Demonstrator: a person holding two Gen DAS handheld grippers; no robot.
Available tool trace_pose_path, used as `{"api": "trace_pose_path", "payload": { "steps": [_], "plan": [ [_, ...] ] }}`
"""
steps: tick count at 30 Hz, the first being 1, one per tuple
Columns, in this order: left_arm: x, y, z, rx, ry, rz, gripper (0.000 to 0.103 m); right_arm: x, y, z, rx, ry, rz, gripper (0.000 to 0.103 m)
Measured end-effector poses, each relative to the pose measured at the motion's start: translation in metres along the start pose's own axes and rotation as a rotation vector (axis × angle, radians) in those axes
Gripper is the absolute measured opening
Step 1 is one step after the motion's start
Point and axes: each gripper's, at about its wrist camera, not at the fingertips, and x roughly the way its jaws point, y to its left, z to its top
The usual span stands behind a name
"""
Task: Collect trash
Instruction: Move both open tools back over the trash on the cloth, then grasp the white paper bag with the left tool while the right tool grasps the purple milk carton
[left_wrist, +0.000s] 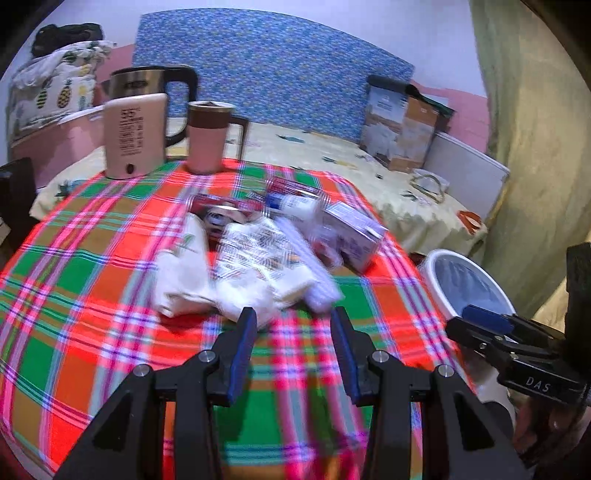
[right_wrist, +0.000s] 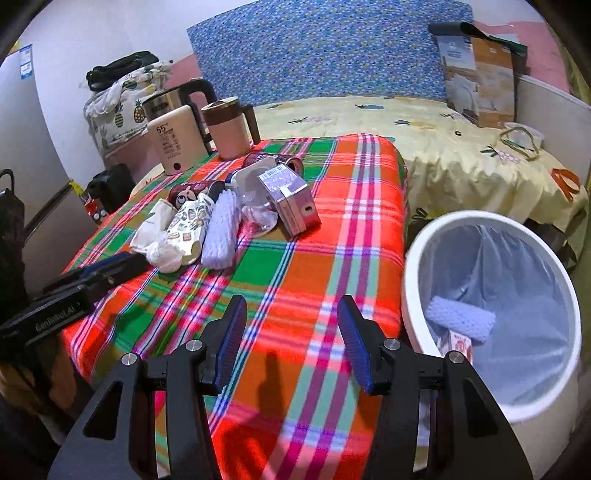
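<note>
Our left gripper (left_wrist: 293, 317) hangs over the near part of the plaid cloth (left_wrist: 92, 258), its blue-padded fingers (left_wrist: 240, 354) standing apart with nothing between them. Our right gripper (right_wrist: 291, 308) is the same: fingers (right_wrist: 352, 343) spread, only cloth showing in the gap. From the left wrist we see the right one at the far right edge, just above the bin (right_wrist: 417, 258); from the right wrist we see the left one at the left edge, reaching toward the pile.

We find the trash (right_wrist: 221, 218) heaped in the middle of the cloth, just ahead of the left fingertips and not touched by them. It is a cluster lying close together: a crumpled white wrapper (right_wrist: 151, 229), a printed pouch (right_wrist: 188, 225), a white foam sleeve (right_wrist: 221, 229), clear plastic (right_wrist: 258, 210), a purple carton (right_wrist: 291, 199) tipped on its side, and dark cans (right_wrist: 184, 194) behind. In the left view the heap is blurred.

We see the white bin standing off the right edge of the table, lined with a pale bag (right_wrist: 517, 266). Inside it lie another foam sleeve (right_wrist: 460, 319) and a small red-printed packet (right_wrist: 458, 341).

At the far left corner of the cloth stand a cream kettle (right_wrist: 177, 144) and a pink mug (right_wrist: 229, 125) side by side, with a steel kettle (right_wrist: 162, 99) behind them. Beyond the table we see a bed with a yellow sheet (right_wrist: 406, 133), and a cardboard box (right_wrist: 480, 77) on it
</note>
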Motion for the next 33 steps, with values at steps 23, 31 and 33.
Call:
{"api": "trace_pose_path", "payload": {
  "steps": [23, 31, 33],
  "plan": [
    [0.054, 0.066, 0.028, -0.133, 0.042, 0.079, 0.036, 0.076, -0.001, 0.056, -0.093, 0.035, -0.042, 0.064],
    [0.051, 0.065, 0.028, -0.122, 0.043, 0.056, 0.012, 0.068, 0.003, 0.054, -0.077, 0.019, -0.001, 0.044],
    [0.047, 0.064, 0.027, -0.121, 0.037, 0.053, 0.012, 0.063, 0.003, 0.051, -0.065, 0.011, 0.003, 0.043]
  ]
}}
